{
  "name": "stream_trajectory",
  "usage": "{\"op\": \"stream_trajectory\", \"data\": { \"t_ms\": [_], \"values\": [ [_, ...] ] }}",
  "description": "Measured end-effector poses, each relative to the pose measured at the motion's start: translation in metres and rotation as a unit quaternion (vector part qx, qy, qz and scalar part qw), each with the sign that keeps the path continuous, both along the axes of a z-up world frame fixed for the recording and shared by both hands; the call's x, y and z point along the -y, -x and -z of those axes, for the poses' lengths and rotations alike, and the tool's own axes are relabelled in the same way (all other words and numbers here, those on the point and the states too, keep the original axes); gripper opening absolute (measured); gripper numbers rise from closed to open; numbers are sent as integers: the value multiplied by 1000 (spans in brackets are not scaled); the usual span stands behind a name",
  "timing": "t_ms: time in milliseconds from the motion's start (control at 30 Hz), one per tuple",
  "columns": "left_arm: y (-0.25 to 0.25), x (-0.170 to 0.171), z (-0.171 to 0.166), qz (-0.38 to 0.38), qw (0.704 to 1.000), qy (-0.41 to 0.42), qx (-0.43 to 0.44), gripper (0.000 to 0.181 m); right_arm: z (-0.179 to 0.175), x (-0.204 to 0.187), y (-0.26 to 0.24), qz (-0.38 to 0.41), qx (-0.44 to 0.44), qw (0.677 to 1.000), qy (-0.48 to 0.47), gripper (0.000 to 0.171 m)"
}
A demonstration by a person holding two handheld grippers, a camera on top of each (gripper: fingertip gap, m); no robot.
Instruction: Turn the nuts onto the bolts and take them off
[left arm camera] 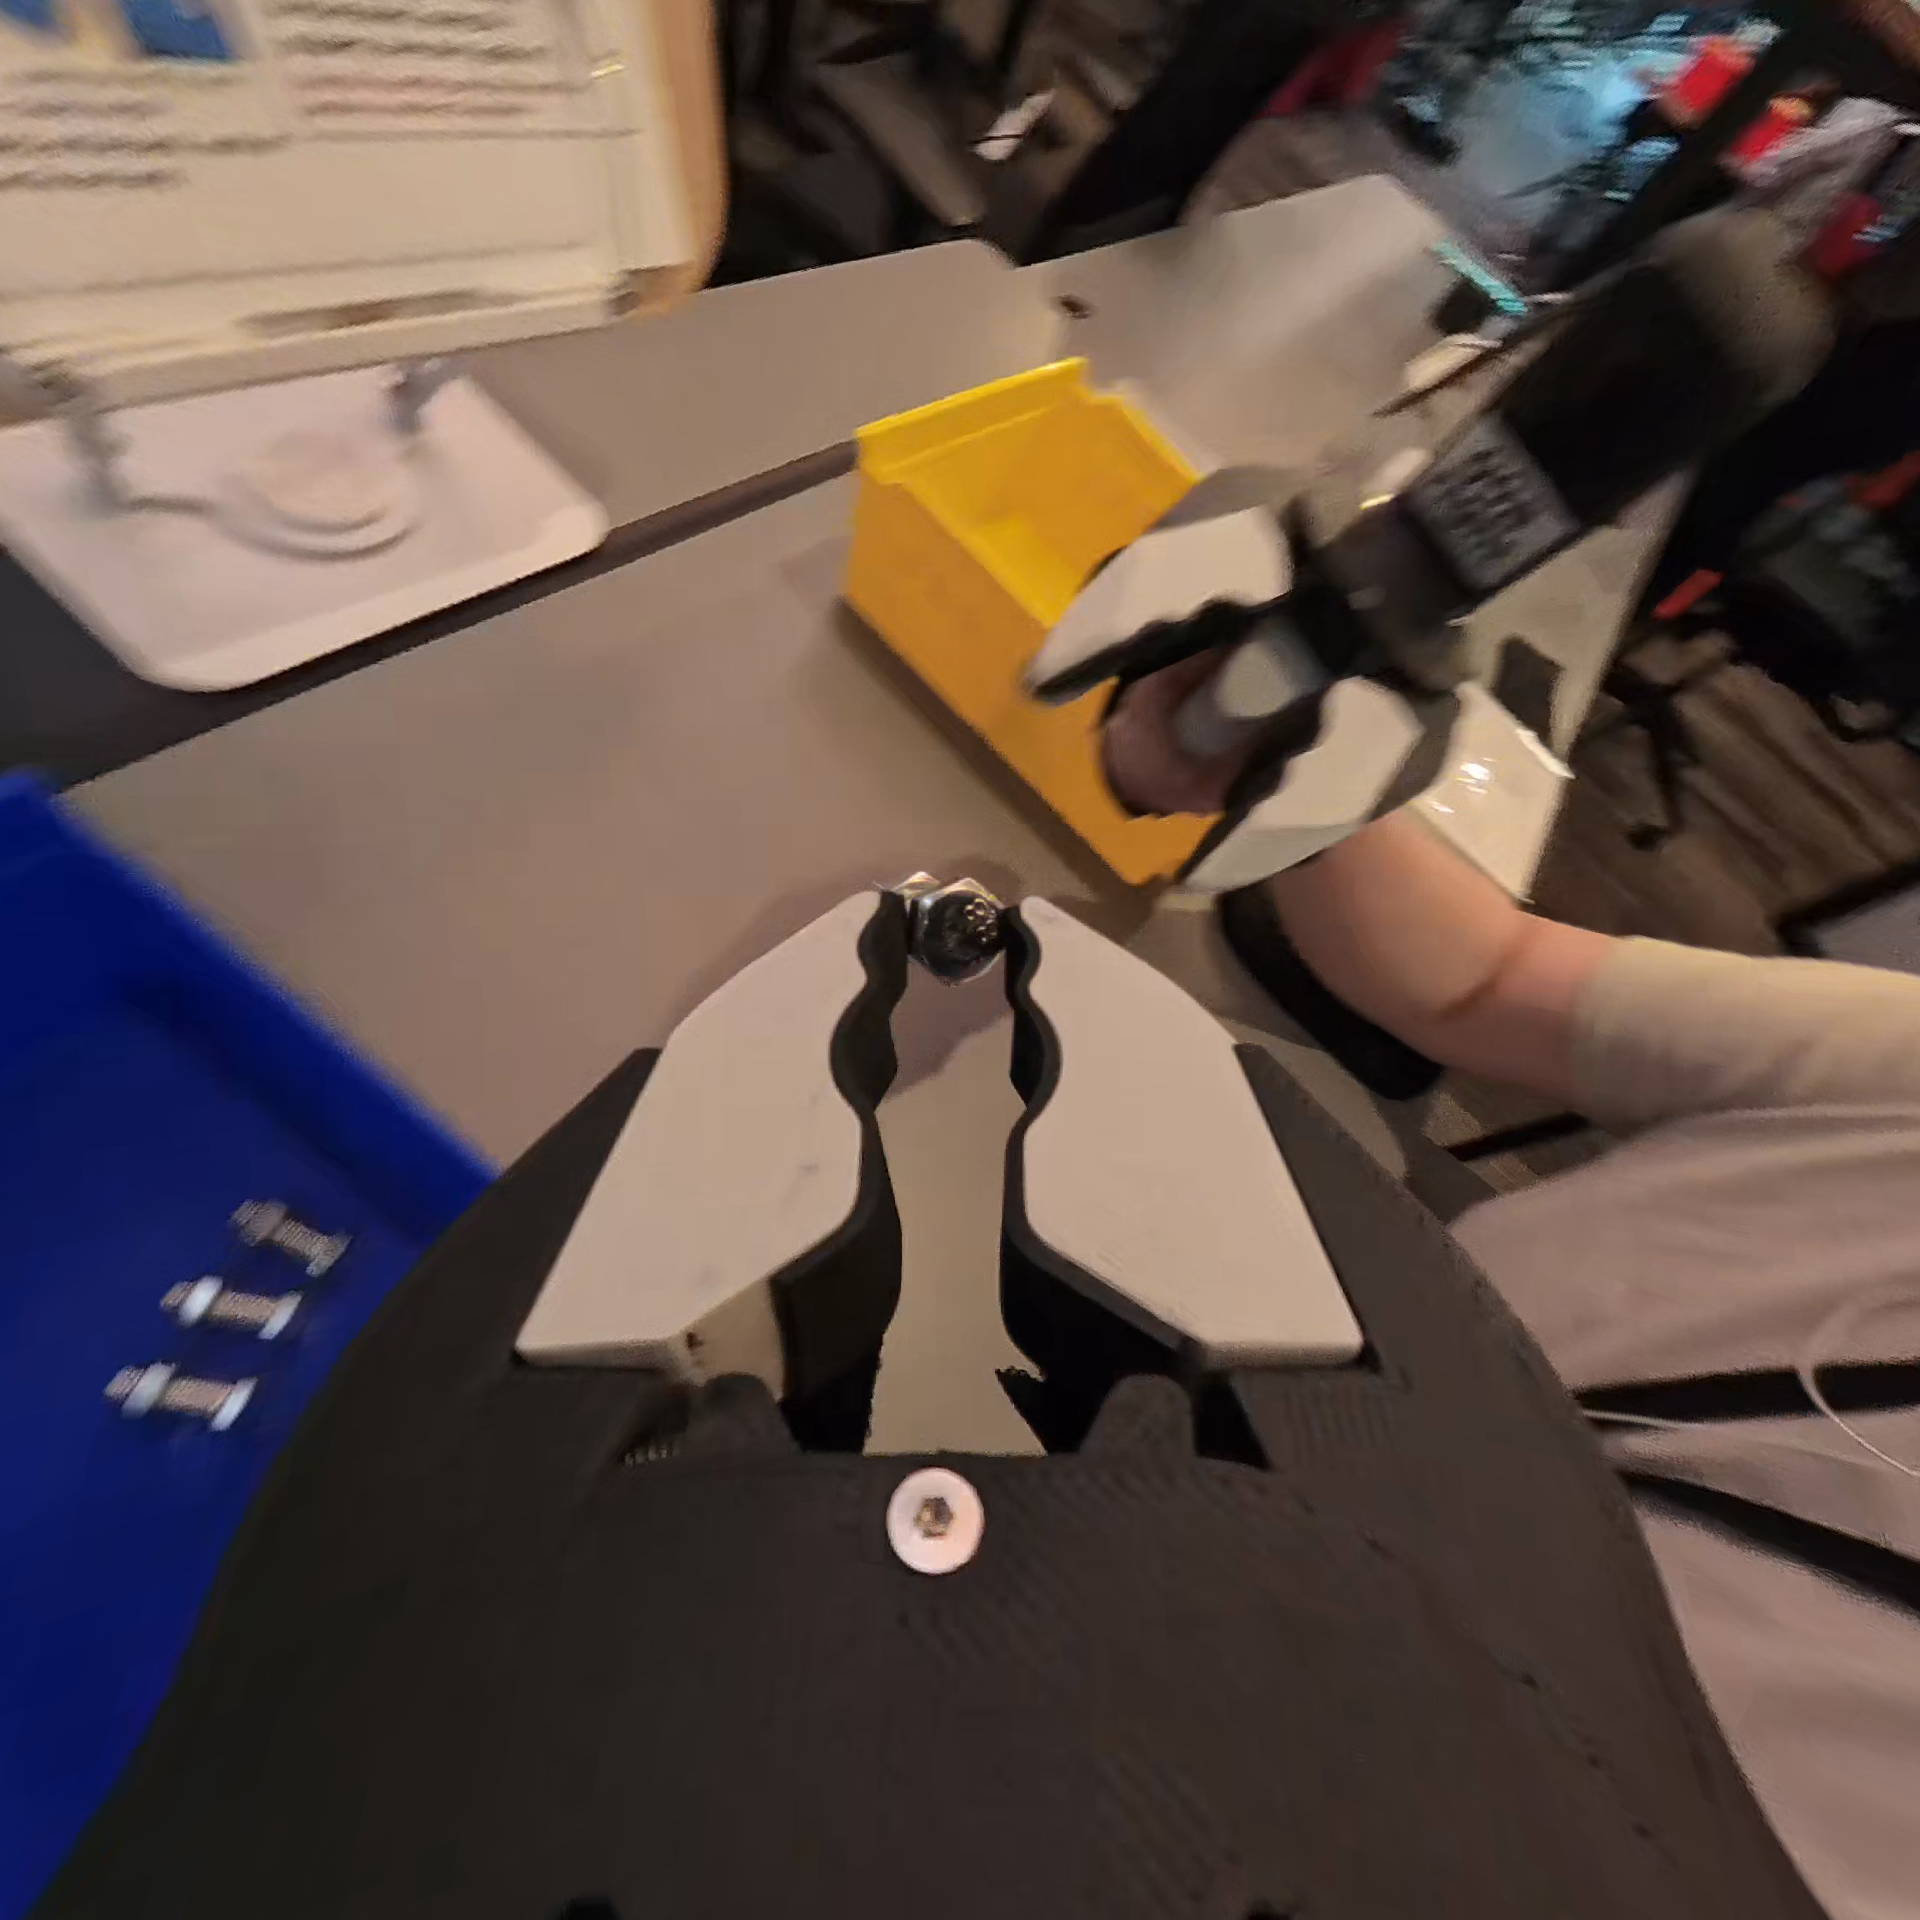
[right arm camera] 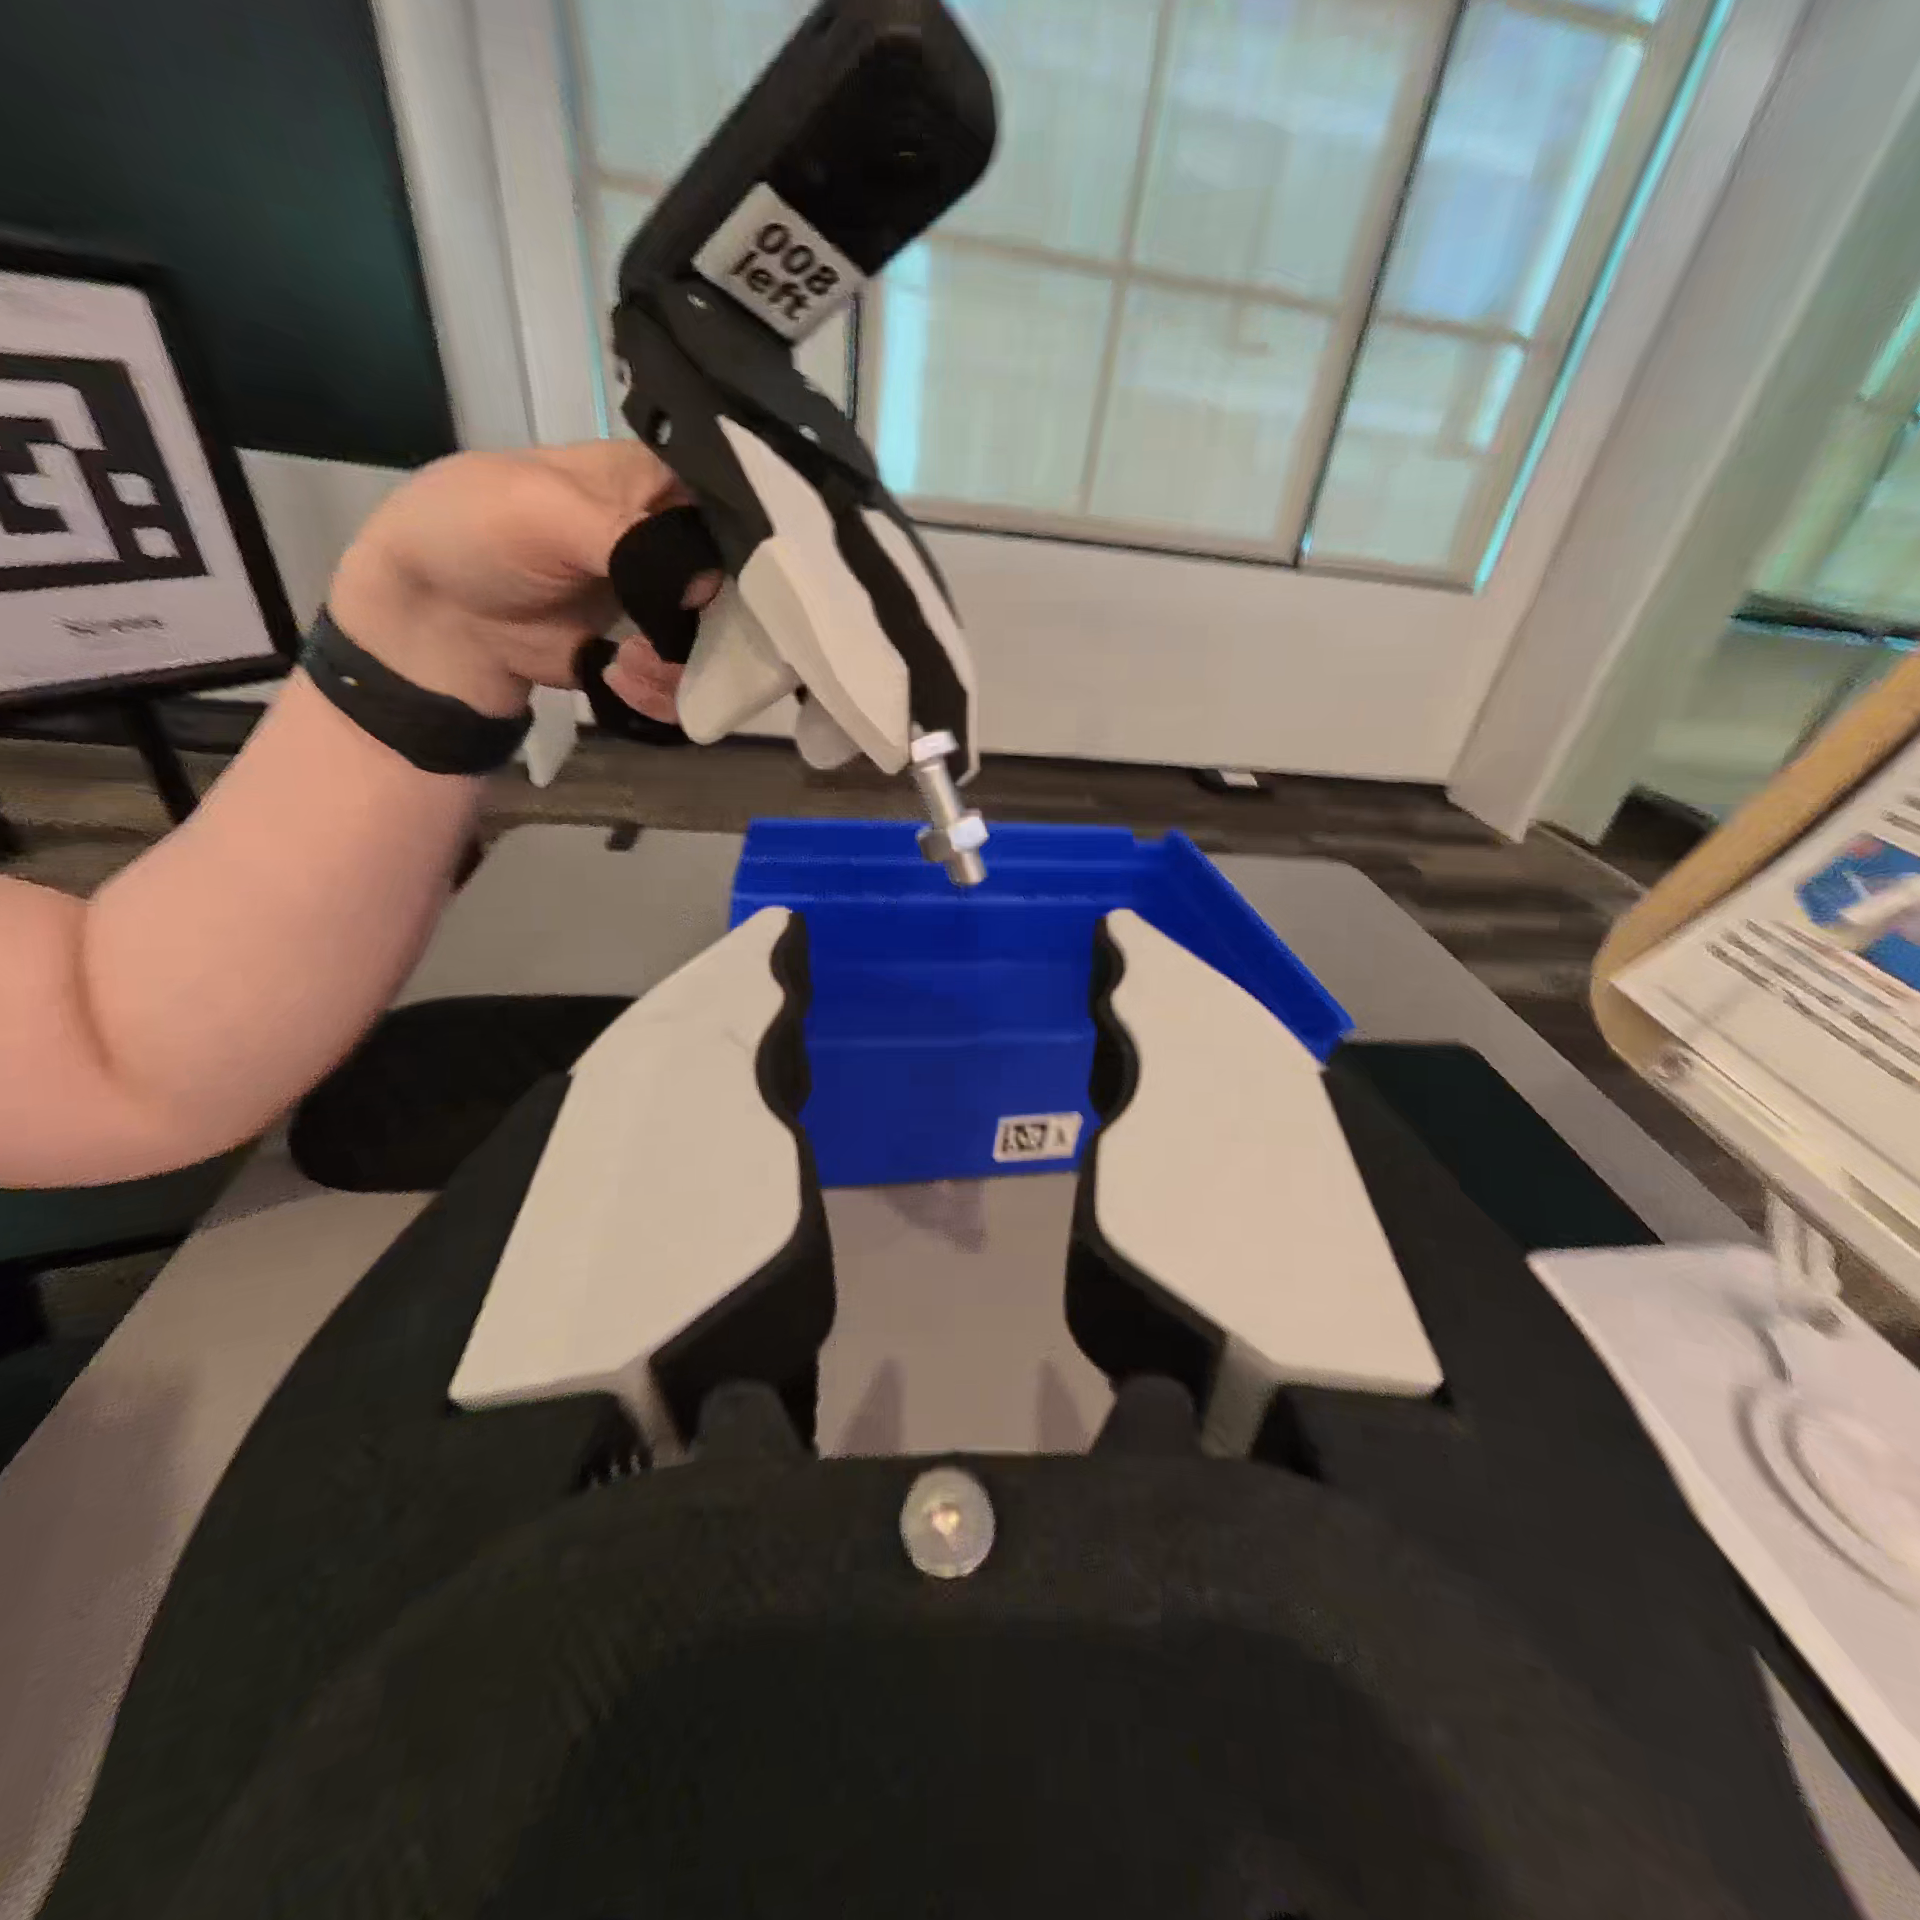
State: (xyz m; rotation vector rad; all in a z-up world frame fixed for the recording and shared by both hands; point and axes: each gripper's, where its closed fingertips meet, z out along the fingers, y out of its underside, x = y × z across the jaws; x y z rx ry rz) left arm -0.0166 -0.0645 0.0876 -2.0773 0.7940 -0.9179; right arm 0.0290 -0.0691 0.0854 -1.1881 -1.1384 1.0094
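Note:
My left gripper (left arm camera: 951,920) is shut on the head of a silver bolt (left arm camera: 954,935). In the right wrist view that gripper (right arm camera: 930,743) holds the bolt (right arm camera: 943,805) pointing down over the blue bin (right arm camera: 966,1018), with a nut (right arm camera: 954,840) threaded near its lower end. My right gripper (right arm camera: 945,935) is open and empty, low over the table in front of the blue bin. In the left wrist view it shows to the right (left arm camera: 1132,769), beside the yellow bin (left arm camera: 997,582). Three bolts with nuts (left arm camera: 223,1309) lie in the blue bin (left arm camera: 125,1039).
A white stand base (left arm camera: 312,540) holding a printed sheet (left arm camera: 312,135) is at the table's side. A person's forearm (left arm camera: 1507,997) reaches across. A framed black-and-white marker board (right arm camera: 94,488) stands at the back left. The grey table (left arm camera: 582,810) lies between the bins.

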Motion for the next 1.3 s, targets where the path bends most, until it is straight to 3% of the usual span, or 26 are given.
{"op": "stream_trajectory", "data": {
  "t_ms": [233,467,600,700,800,933,1167,1300],
  "values": [
    [-55,32,-31,116,992,-19,52,18,-7,9,-5,29,-19,991,-127,26],
    [-65,36,-36,130,989,-20,69,17,-10,19,-7,31,2,983,-182,6],
    [-59,29,-35,108,992,-34,53,17,-1,22,1,12,31,988,-150,19],
    [-60,33,-36,116,991,-29,60,17,-5,9,1,69,24,986,-152,21],
    [-61,31,-33,113,992,-32,51,18,-4,17,4,57,29,984,-168,22],
    [-62,32,-29,116,992,-32,48,17,-2,8,4,98,51,979,-174,18],
    [-60,33,-26,121,990,-34,56,18,-3,10,0,94,80,979,-164,10],
    [-60,32,-20,121,991,-48,36,23,-4,5,-11,150,145,940,-268,10]
  ]
}}
